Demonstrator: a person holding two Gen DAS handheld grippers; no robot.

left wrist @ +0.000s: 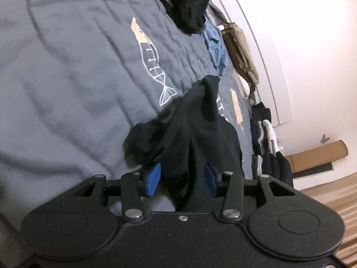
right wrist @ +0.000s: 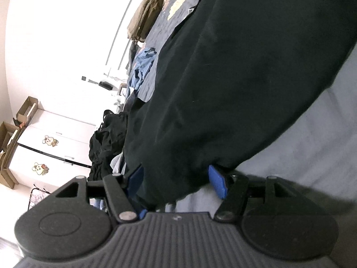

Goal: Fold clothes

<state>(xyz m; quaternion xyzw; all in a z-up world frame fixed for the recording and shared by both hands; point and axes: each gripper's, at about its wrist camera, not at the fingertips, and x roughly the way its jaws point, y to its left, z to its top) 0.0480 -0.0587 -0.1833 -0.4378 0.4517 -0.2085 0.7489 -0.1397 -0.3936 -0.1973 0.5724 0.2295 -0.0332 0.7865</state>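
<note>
Both tools are matte black: the left gripper point(left wrist: 181, 176) has a smooth body, the right gripper point(right wrist: 176, 178) a ribbed grey one — each with blue pads point(left wrist: 152, 179), silver rivets and round side discs.

Black garment point(right wrist: 234, 78) — top cut off; pad contact hidden

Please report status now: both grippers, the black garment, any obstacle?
Left gripper and right gripper: fingers apart, black garment between them. Garment bunched on grey bedspread. No obstacle seen.
</note>
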